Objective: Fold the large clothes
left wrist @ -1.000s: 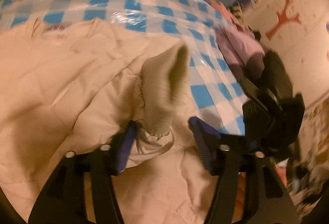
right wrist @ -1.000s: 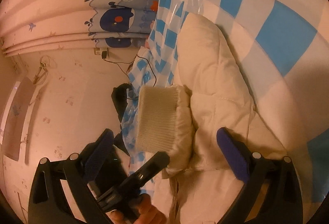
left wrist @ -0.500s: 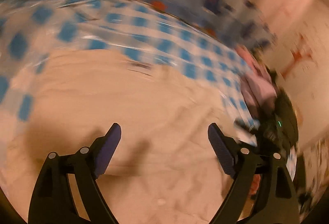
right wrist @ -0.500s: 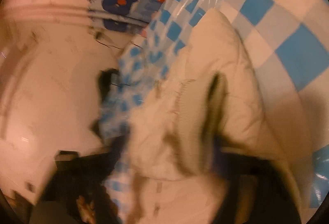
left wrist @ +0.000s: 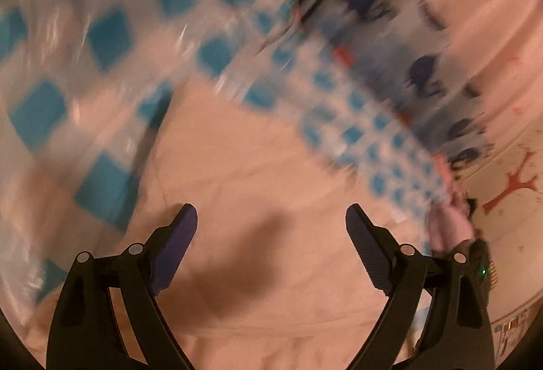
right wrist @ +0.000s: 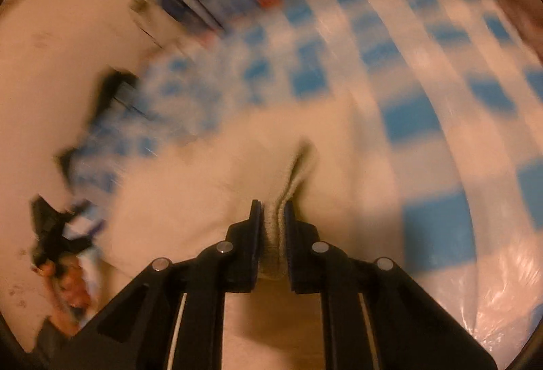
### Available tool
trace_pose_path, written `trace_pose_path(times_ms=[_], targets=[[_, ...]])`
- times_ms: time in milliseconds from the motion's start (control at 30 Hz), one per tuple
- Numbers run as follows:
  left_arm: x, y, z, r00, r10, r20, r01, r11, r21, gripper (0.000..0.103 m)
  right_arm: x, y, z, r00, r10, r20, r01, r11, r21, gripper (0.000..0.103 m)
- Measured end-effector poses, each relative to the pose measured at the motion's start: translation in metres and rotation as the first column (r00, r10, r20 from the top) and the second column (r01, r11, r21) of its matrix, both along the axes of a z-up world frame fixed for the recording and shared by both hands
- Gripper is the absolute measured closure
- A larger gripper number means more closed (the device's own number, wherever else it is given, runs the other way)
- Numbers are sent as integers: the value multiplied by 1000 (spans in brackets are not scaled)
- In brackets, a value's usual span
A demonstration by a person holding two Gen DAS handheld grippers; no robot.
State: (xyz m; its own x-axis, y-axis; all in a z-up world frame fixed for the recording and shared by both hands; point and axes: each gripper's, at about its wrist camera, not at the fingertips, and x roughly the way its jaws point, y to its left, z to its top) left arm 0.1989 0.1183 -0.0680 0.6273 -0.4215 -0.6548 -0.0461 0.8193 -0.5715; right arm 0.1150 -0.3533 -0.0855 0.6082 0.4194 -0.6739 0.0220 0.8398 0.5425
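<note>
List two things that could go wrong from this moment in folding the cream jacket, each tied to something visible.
1. The right gripper pinches only the ribbed cuff; pulling may stretch it or let it slip out.
2. The left gripper is opening, nothing between its fingers, above the cream jacket; the unheld side may drag and bunch on the glossy checked cover.

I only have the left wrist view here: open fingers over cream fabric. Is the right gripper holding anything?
Observer: Yes. The right gripper is shut on the ribbed cuff of the cream garment.
Operator: Is the cuff flat on the cloth?
Observer: No, it stands pinched between the pads, with a dark fold running up beyond the tips.
Operator: What's beside the garment there?
Observer: The blue checked cloth shows on its right side, under shiny plastic.
</note>
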Motion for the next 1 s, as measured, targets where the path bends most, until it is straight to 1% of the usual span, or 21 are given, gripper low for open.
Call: trace_pose_path(times_ms=[33,67,100,133,167,233,267,300,367,400,433,467,533,600,667,733,767,800,833,900,1000], targets=[[3,-2,-13,1000,-14,-23,14,1000,5,18,0,-3,-19,999,14,-49,-13,1000,24,88],[4,-5,-21,999,-26,-31,27,999,28,18,0,-6,-28,998,20,-66,-16,999,52,89],[3,-8,-22,999,-30,-24,32,998,55,18,-2,-11,-29,998,19,-66,-14,997,81,88],[1,-12,-19,999,-34,-20,35,996,79,18,-3,-13,-25,998,13,-64,-9,998,69,86],[0,-14,-14,999,-38,-21,40,995,94,18,-6,-13,-16,999,7,-49,-5,999,33,80],[-5,-16,-6,998,-62,4,61,994,87,17,-17,-11,4,1000,-18,19,19,998,-52,59],[-6,-17,-6,998,-69,6,68,992,102,16,-26,-11,15,997,-41,69,48,994,-97,43],[-5,-18,-8,997,-73,-1,73,990,124,16,-36,-9,26,988,-63,139,85,985,-152,37],[-1,-20,-23,996,-90,-28,93,984,150,15,-39,2,30,982,-44,182,86,969,-230,36],[0,-22,-25,995,-97,-32,101,981,168,14,-30,8,22,991,-26,129,61,960,-274,36],[0,-27,-24,993,-113,-36,118,972,202,14,-18,11,9,999,-6,37,18,949,-315,36],[-2,-28,-20,992,-117,-41,123,969,213,14,-6,13,-11,998,20,-60,-37,948,-316,36],[-10,-22,-8,991,-116,-70,127,976,179,14,-6,-4,-20,995,-3,-98,-18,978,-207,36],[-35,0,16,988,-139,-73,147,984,105,14,-20,-19,-2,996,-30,-79,17,987,-159,36],[-70,27,38,988,-142,-57,148,983,109,14,-50,-34,22,999,10,-47,-13,998,-60,35],[-116,66,53,987,-146,-59,151,985,83,13,-84,-48,34,998,33,-52,-33,999,-7,31],[-134,82,55,988,-140,-70,145,987,68,13,-103,-54,36,997,49,-64,-48,999,24,26],[-156,99,54,988,-124,-86,129,990,53,11,-129,-62,35,994,68,-86,-63,996,65,24],[-184,120,51,989,-103,-110,107,994,30,11,-145,-64,32,992,76,-104,-68,994,84,24],[-218,146,38,984,-67,-167,66,998,-8,11,-182,-67,23,984,100,-151,-80,988,130,24],[-266,171,17,972,-16,-232,4,999,-53,11,-236,-63,9,971,113,-209,-70,977,201,24]])
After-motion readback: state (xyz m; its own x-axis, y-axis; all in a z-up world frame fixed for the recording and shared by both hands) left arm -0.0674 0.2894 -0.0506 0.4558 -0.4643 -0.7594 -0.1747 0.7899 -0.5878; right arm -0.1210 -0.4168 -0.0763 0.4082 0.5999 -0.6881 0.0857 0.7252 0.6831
